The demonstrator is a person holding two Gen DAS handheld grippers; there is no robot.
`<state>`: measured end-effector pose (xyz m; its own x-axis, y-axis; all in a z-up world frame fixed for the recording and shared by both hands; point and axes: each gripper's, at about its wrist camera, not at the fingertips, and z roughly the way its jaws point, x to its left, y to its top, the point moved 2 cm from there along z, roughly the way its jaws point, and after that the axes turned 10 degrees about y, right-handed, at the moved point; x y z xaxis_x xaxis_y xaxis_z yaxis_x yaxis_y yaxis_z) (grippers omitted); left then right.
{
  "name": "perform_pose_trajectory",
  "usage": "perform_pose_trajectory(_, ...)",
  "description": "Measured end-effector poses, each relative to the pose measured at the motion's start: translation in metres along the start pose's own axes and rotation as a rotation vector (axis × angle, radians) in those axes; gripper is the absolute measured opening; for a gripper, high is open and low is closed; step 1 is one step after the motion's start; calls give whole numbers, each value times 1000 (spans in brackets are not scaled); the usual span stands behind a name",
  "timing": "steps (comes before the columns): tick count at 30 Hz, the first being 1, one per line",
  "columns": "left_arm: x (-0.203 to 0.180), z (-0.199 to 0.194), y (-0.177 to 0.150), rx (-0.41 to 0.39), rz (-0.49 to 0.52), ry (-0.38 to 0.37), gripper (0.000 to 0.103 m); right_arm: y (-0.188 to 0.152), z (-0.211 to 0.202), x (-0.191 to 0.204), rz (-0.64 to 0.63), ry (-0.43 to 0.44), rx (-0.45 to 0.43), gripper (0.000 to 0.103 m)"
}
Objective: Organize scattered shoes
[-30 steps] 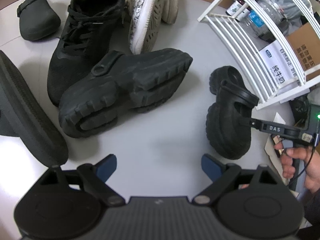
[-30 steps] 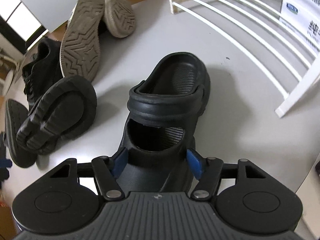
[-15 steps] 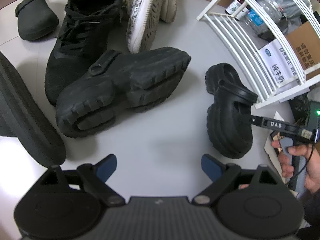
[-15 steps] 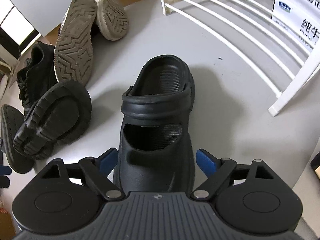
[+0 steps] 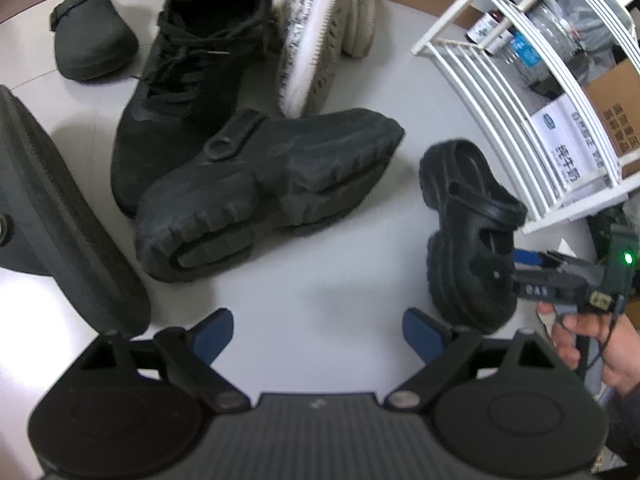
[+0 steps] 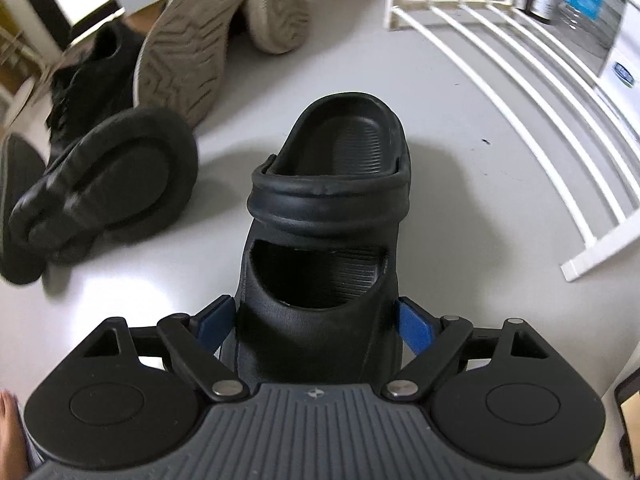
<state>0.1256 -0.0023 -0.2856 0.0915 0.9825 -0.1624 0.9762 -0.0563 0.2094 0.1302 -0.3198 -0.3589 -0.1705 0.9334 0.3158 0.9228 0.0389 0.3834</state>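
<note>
I have the right gripper [image 6: 316, 322] straddling the toe end of the small black clog [image 6: 326, 236], which stands upright on the pale floor [image 6: 460, 168] just beside the white rack [image 6: 520, 92]. Its jaws have just been opening, and now the blue pads sit apart on either side of the clog; from this angle I think neither presses on it, though the left pad is so close I can't be sure. The clog looks set down, so my job is to back straight out along the fingers without nudging it, keeping the pads wide until they clear the toe. The left gripper [image 5: 318, 330] hangs open over bare floor with nothing between its fingers. Its partner, the big black clog [image 5: 264, 192], lies on its side against the black sneaker [image 5: 188, 80], near the white sneakers [image 5: 320, 28]; I'd go there next.
</note>
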Motion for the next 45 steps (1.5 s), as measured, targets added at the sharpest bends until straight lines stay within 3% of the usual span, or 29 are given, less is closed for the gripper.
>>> perform_pose_trajectory(13,23,-7,34,-97,-60,55,93,-1,-5,24,-194,43,100,88)
perform_pose_trajectory(18,27,-3,52,-120,-63,76,93,4,-11,20,-135,45,109,89)
perform_pose_trajectory(23,27,2,76,-155,-40,97,93,11,-28,15,-63,75,64,89)
perform_pose_trajectory(40,19,59,121,-177,-37,165,92,15,-61,9,-25,74,-19,89)
perform_pose_trajectory(45,14,68,125,-187,-14,235,94,11,-63,3,-13,64,-12,89)
